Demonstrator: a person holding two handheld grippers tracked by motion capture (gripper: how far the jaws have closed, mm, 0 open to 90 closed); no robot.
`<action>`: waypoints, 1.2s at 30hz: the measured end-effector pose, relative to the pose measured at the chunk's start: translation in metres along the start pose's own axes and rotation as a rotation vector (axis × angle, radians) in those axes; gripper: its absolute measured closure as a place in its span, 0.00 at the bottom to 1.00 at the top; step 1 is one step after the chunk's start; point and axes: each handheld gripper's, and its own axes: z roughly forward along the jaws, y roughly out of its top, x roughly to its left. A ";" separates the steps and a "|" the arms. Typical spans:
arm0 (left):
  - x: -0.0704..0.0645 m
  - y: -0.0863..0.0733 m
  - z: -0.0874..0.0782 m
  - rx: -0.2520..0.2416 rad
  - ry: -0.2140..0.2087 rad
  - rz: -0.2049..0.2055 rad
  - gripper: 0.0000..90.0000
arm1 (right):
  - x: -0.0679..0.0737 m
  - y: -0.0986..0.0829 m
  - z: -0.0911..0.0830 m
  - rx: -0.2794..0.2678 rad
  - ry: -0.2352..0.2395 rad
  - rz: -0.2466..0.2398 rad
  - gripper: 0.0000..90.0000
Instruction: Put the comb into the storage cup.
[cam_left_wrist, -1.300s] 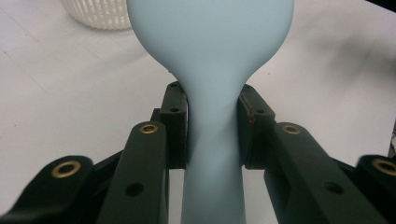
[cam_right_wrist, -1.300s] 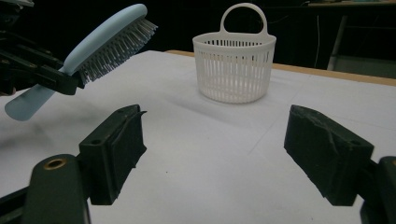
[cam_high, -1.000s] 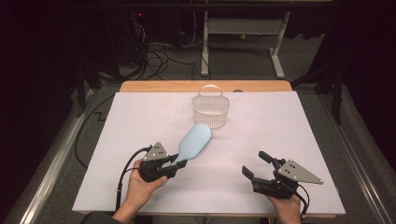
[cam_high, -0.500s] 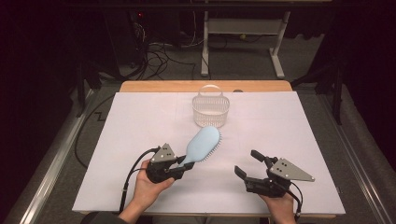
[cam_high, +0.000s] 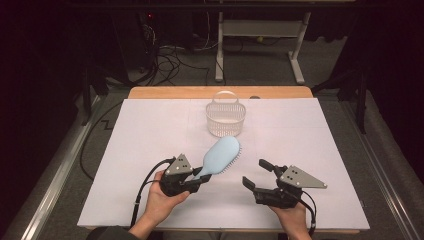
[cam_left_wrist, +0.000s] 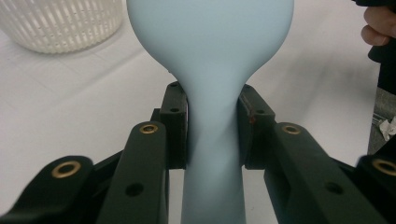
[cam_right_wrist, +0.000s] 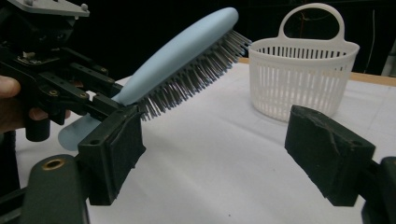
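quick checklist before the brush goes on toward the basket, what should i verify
1. Left gripper clamped on the hairbrush handle, jaws on both sides: ok.
2. Brush lifted off the white table cover, bristles facing down: ok.
3. Basket upright, opening free: ok; its inside: cannot tell.
4. Basket handle standing over the opening, may block entry: not ok.
5. Right gripper open, off to the side of the brush: ok.
6. Path from brush to basket free of things: ok.

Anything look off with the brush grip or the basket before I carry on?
Nothing stands out. The left gripper is clamped squarely on the hairbrush handle, bristles facing down, brush raised off the table. The white basket stands upright and the right gripper is open, holding nothing.
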 end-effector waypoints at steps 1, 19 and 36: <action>0.000 0.000 0.000 0.001 0.000 0.004 0.77 | 0.001 0.001 0.001 0.000 0.002 -0.001 0.22; -0.007 0.005 0.011 0.004 -0.002 0.036 0.77 | 0.007 0.008 0.034 0.041 0.090 0.059 0.21; -0.016 0.004 0.015 -0.024 -0.016 0.073 0.77 | 0.009 0.012 0.049 0.067 0.096 0.161 0.19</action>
